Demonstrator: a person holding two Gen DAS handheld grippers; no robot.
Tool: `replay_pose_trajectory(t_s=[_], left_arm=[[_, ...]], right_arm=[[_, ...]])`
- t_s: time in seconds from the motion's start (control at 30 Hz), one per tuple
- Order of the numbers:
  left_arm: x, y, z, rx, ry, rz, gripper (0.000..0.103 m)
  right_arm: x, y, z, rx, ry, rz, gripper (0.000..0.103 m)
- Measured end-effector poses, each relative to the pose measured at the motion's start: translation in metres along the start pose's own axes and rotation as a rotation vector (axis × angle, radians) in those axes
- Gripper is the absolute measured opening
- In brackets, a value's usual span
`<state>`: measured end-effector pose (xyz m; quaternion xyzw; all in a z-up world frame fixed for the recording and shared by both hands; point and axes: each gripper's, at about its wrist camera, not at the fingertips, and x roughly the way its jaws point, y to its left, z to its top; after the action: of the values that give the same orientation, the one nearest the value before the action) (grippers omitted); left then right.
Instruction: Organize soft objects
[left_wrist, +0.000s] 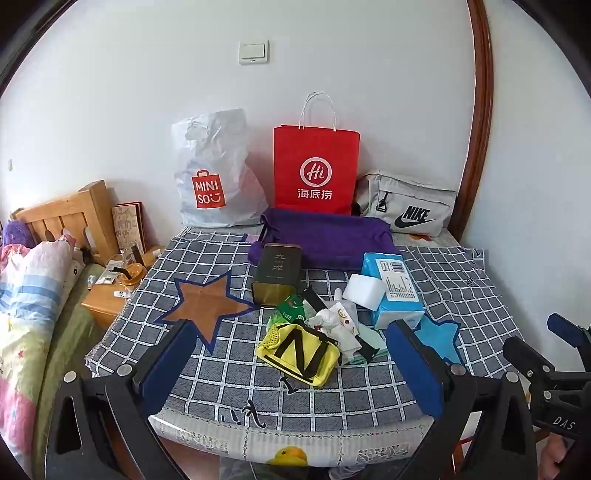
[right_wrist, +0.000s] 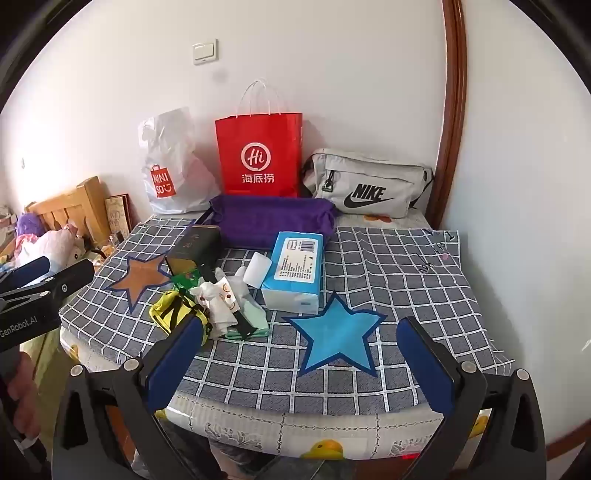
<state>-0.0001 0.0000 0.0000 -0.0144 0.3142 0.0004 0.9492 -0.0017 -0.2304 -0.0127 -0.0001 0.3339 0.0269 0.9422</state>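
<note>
On the checked cloth (left_wrist: 229, 373) lies a heap of small items: a yellow pouch (left_wrist: 301, 352) (right_wrist: 173, 310) with a black N, a white patterned cloth (left_wrist: 340, 321) (right_wrist: 221, 295), a mint-green cloth (left_wrist: 373, 343) (right_wrist: 255, 317) and a green packet (left_wrist: 291, 308). Behind the heap are a blue tissue pack (left_wrist: 395, 288) (right_wrist: 295, 271), a white sponge block (left_wrist: 364, 291) (right_wrist: 258, 271) and a folded purple towel (left_wrist: 328, 236) (right_wrist: 273, 216). My left gripper (left_wrist: 291, 326) hovers open just in front of the pouch. My right gripper (right_wrist: 301, 321) is open over the blue star (right_wrist: 338, 332). Neither holds anything.
A dark tin (left_wrist: 277, 273) lies beside a brown star patch (left_wrist: 207, 304). A Miniso plastic bag (left_wrist: 214, 173), a red paper bag (left_wrist: 316, 170) and a grey Nike bag (left_wrist: 406, 206) stand along the wall. A wooden bed and nightstand (left_wrist: 107, 299) are at the left.
</note>
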Motion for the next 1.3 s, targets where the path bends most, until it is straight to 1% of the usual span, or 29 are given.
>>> replay_pose_trajectory(t_s=[0.1,0.13,0.23,0.37,0.5,1.3], left_arm=[[0.0,-0.001,0.001,0.001,-0.001,-0.005,0.103],[-0.001,0.001,0.0,-0.011,-0.018,-0.016,0.103],[-0.001,0.0,-0.001,-0.007,-0.014,-0.017,0.103],[-0.01,-0.002,0.002,-0.009,-0.017,-0.016,0.103],[-0.009,-0.001,0.004,-0.003,-0.015,-0.016,0.103],[-0.008,-0.003,-0.001,-0.001,-0.013,-0.013,0.103]], right_arm=[[0.0,0.0,0.0,-0.004,0.005,-0.001,0.103],[0.0,0.0,0.0,-0.004,0.003,0.001,0.103],[0.001,0.003,0.0,0.001,0.003,0.003,0.103],[-0.001,0.002,0.0,0.003,0.002,0.008,0.103],[-0.005,0.0,0.0,0.009,-0.004,0.015,0.103],[-0.009,-0.001,-0.002,0.009,-0.01,0.018,0.103]])
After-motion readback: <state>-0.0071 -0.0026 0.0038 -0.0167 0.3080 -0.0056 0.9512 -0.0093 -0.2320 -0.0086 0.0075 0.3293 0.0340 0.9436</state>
